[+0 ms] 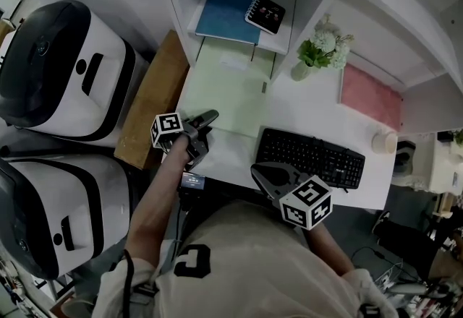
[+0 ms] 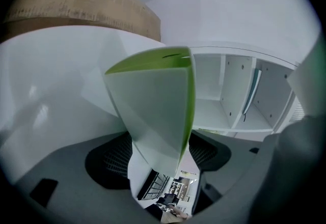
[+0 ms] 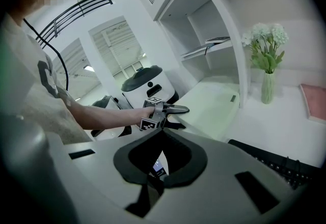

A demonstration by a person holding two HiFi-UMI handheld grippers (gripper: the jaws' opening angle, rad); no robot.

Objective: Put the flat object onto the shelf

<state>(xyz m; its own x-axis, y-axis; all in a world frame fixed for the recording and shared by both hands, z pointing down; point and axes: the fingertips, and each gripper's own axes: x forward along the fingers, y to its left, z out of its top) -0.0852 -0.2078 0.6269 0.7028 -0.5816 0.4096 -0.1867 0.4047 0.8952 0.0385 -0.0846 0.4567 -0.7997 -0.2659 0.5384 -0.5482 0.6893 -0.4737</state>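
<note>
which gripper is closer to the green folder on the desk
Left. The left gripper has a corner of the green folder between its jaws; the right gripper sits apart, by the keyboard.

Smooth, faintly glossy green plastic folder (image 2: 153,101); white matt bench (image 1: 304,103); brown matt cardboard box (image 1: 152,103); black plastic keyboard (image 1: 311,156)

Beige T-shirt (image 1: 249,251), black emblem (image 1: 192,262)

The left gripper (image 1: 207,129) sits at the near edge of a pale green folder (image 1: 228,89) on the desk (image 1: 307,108)
</note>
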